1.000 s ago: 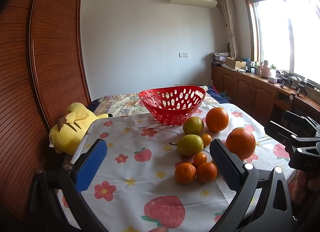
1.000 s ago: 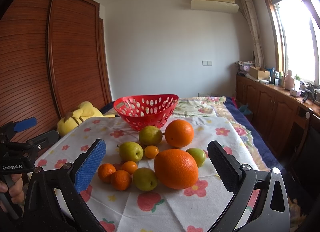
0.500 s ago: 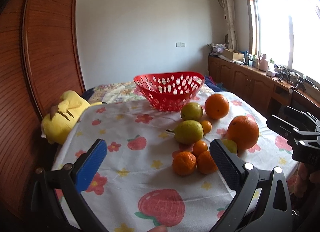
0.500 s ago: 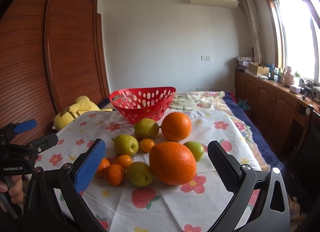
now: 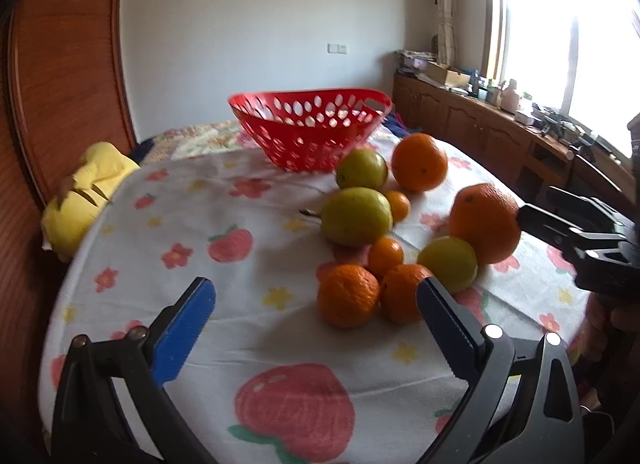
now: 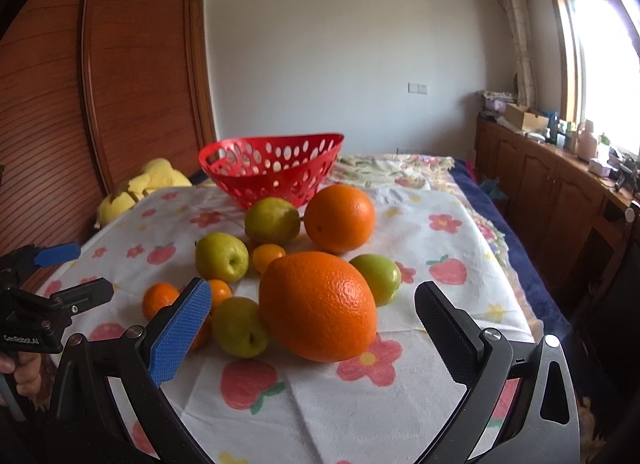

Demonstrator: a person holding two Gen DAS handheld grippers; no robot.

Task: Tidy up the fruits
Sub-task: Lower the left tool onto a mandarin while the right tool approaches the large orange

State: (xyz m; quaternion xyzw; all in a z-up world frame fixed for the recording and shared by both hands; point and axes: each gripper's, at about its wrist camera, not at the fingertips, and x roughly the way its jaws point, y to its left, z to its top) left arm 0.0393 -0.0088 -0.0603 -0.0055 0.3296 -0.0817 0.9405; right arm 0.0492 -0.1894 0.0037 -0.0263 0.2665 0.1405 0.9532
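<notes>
A red perforated basket (image 5: 310, 128) (image 6: 272, 168) stands empty at the far side of the table. In front of it lie loose fruits: two big oranges (image 6: 318, 306) (image 6: 340, 218), several green pears (image 6: 222, 256) and several small tangerines (image 5: 348, 300). My left gripper (image 5: 316, 328) is open and empty, just short of the nearest tangerines. My right gripper (image 6: 312, 328) is open, its jaws standing either side of the nearest big orange (image 5: 484, 222), not touching it.
The fruit lies on a white cloth with strawberry and flower prints (image 6: 436, 264). A yellow plush toy (image 5: 86, 200) sits at the table's left edge by a wooden wardrobe. Wooden cabinets (image 6: 560, 192) run along the right wall under the window.
Both grippers have moved forward and lower toward the fruit pile. The nearest big orange now sits between the right jaws. Both grippers stay open.
</notes>
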